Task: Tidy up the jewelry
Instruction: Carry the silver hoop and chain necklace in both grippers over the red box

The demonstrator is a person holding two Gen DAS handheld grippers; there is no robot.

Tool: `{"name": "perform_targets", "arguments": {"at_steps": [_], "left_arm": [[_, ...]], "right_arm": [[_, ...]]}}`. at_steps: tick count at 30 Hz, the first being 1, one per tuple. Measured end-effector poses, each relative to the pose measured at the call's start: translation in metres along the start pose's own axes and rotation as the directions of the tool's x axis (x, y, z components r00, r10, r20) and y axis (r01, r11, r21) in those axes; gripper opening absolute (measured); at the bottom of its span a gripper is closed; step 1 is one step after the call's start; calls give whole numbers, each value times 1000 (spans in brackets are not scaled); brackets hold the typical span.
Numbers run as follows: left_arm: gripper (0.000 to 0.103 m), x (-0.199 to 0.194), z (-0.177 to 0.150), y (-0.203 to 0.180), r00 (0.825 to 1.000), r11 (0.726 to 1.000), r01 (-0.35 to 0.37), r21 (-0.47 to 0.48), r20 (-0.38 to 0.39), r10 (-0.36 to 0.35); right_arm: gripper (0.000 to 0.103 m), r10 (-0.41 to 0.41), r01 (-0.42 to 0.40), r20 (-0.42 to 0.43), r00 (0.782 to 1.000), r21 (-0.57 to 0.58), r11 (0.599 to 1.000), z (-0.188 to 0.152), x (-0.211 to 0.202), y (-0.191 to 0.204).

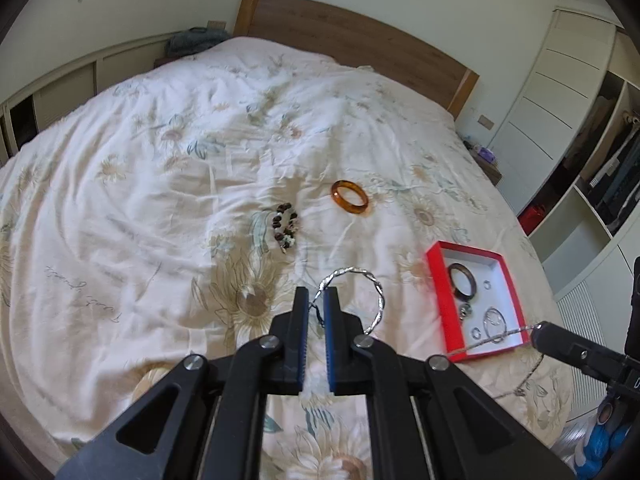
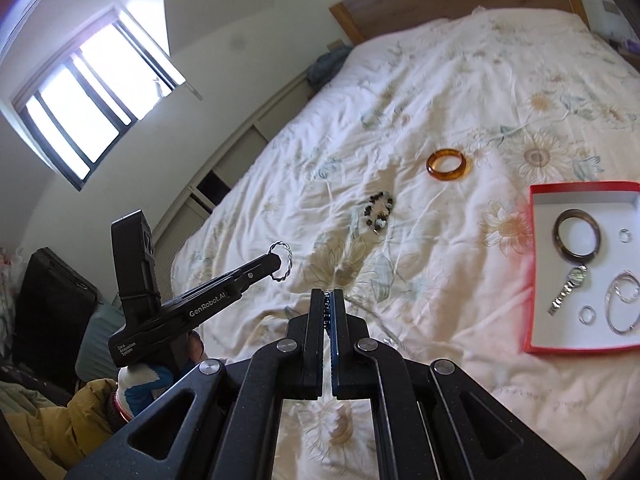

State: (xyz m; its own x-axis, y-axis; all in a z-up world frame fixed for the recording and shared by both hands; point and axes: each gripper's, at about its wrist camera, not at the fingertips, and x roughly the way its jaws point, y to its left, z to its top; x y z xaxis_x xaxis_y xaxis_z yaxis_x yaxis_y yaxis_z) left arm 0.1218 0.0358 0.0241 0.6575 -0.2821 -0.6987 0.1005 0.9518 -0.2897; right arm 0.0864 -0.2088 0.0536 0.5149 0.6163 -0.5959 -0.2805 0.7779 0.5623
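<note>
My left gripper (image 1: 316, 298) is shut on a twisted silver bangle (image 1: 378, 296), held up off the floral bedspread (image 1: 200, 160). The right wrist view shows the same left gripper (image 2: 278, 259) with the bangle (image 2: 285, 261) at its tip. My right gripper (image 2: 328, 298) is shut on a thin silver chain (image 2: 380, 322) that trails down to its right. From the left wrist view, the right gripper (image 1: 536, 330) holds the chain (image 1: 492, 339) over the near corner of a red box (image 1: 434, 276). An amber bangle (image 1: 350, 197) and a bead bracelet (image 1: 286, 226) lie on the bed.
The red box (image 2: 534, 240) holds a dark bangle (image 2: 577, 234), a watch (image 2: 568, 288), small rings and silver hoops. A wooden headboard (image 1: 360, 36) is at the far end. A wardrobe (image 1: 580, 120) stands right of the bed and a window (image 2: 92, 92) left.
</note>
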Motion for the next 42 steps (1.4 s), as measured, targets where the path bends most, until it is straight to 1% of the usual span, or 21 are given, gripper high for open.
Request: {"name": "perform_targets", "arguments": {"at_steps": [6, 11, 17, 20, 27, 32, 36, 42], "left_arm": [[6, -26, -6, -22, 1000, 999, 15, 39, 25, -16], [6, -43, -9, -51, 998, 995, 42, 87, 41, -45], [6, -45, -10, -87, 996, 988, 77, 134, 32, -82], [6, -41, -8, -106, 995, 984, 91, 153, 21, -96], [6, -23, 0, -152, 992, 971, 122, 208, -7, -124], [7, -2, 6, -191, 988, 956, 153, 251, -37, -149], [7, 23, 9, -217, 984, 944, 176, 277, -72, -163], [7, 72, 10, -249, 976, 932, 202, 300, -137, -168]], "right_arm": [[3, -5, 5, 81, 997, 1, 1000, -15, -44, 5], [3, -12, 12, 136, 991, 6, 1000, -22, -73, 3], [3, -30, 28, 191, 981, 17, 999, -24, -107, -11], [3, -53, 48, 219, 974, 28, 998, -20, -124, -23], [3, -106, 97, 260, 960, 48, 994, -6, -151, -50], [3, -140, 127, 281, 950, 64, 990, 11, -162, -74], [3, -164, 146, 284, 945, 85, 986, 25, -161, -97], [3, -205, 178, 262, 943, 123, 976, 47, -145, -141]]}}
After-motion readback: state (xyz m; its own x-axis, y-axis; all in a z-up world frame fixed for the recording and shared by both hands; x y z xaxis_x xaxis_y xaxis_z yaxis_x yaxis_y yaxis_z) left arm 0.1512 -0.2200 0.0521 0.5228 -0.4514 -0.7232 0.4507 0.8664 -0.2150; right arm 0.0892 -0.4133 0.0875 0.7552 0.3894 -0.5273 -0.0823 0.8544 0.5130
